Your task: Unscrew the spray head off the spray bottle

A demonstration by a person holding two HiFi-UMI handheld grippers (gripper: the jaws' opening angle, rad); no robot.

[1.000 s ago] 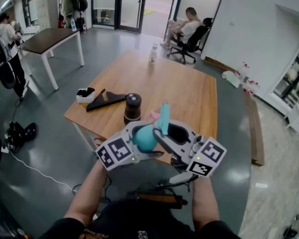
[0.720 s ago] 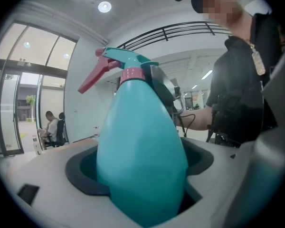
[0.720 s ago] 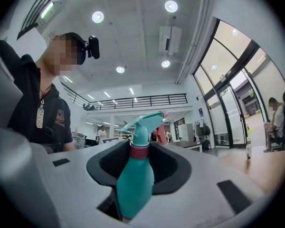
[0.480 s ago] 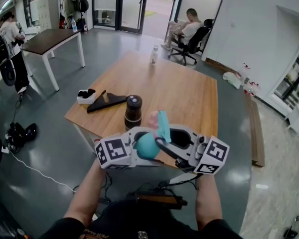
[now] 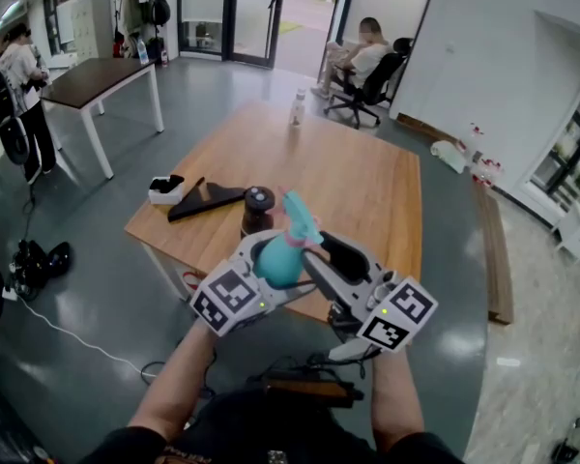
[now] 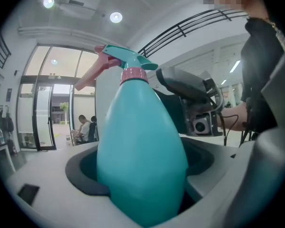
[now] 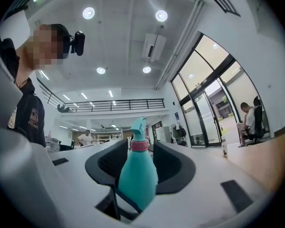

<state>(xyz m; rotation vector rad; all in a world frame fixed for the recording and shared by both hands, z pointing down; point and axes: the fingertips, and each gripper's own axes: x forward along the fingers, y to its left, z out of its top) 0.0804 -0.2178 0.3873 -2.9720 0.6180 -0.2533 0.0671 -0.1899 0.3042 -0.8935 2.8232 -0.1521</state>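
Observation:
A teal spray bottle [image 5: 276, 264] with a teal spray head [image 5: 300, 226], pink collar and pink trigger is held in the air over the near table edge. My left gripper [image 5: 271, 271] is shut on its fat body [image 6: 140, 160], which fills the space between the jaws. My right gripper [image 5: 321, 256] reaches in from the right. In the right gripper view the collar [image 7: 138, 145] stands between its dark pads [image 7: 173, 167] with a gap on each side, and the jaws are opening. The spray head [image 7: 138, 127] sits on the bottle.
A wooden table [image 5: 367, 191] lies ahead with a dark cylinder [image 5: 257, 209], a flat black object [image 5: 205, 197], a small white tray [image 5: 164, 184] and a small bottle [image 5: 297, 104] at the far end. A person sits in a chair [image 5: 367, 61]; another stands at the left [image 5: 19, 85].
The bottle has tilted and the spray head has swung left and away from me. Both grippers have shifted slightly with it, the left still holding the body.

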